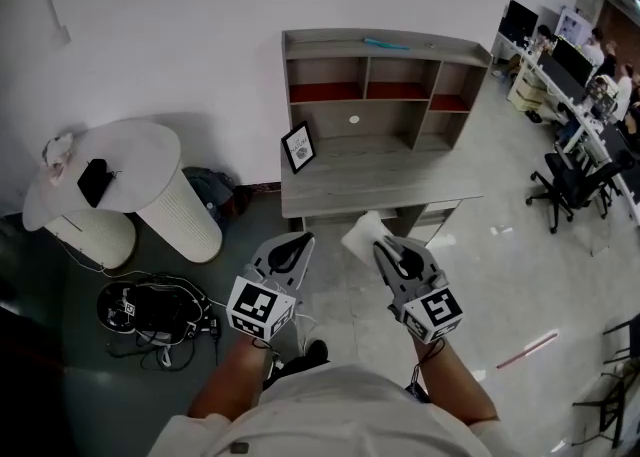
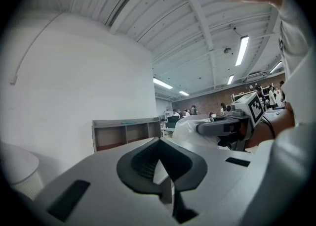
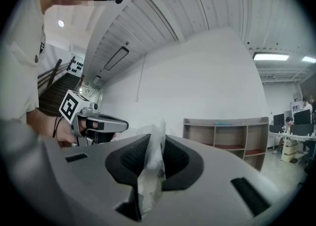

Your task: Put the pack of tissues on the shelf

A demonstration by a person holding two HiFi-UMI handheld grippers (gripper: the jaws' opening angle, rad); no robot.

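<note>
The pack of tissues [image 1: 364,233], white in a crinkly clear wrapper, is pinched between the jaws of my right gripper [image 1: 383,245], held in the air in front of the desk. In the right gripper view the wrapper [image 3: 150,170] stands upright between the dark pads of this gripper [image 3: 153,143]. My left gripper [image 1: 300,242] hovers beside it to the left, jaws shut with nothing in them [image 2: 159,143]. The grey shelf [image 1: 385,85] with red-floored compartments stands on the desk against the wall, ahead of both grippers.
A framed picture [image 1: 298,147] leans on the grey desk [image 1: 330,190] left of the shelf. Two round white tables [image 1: 110,180] stand at left, with black gear and cables [image 1: 150,310] on the floor. Office chairs [image 1: 570,180] and people at desks are far right.
</note>
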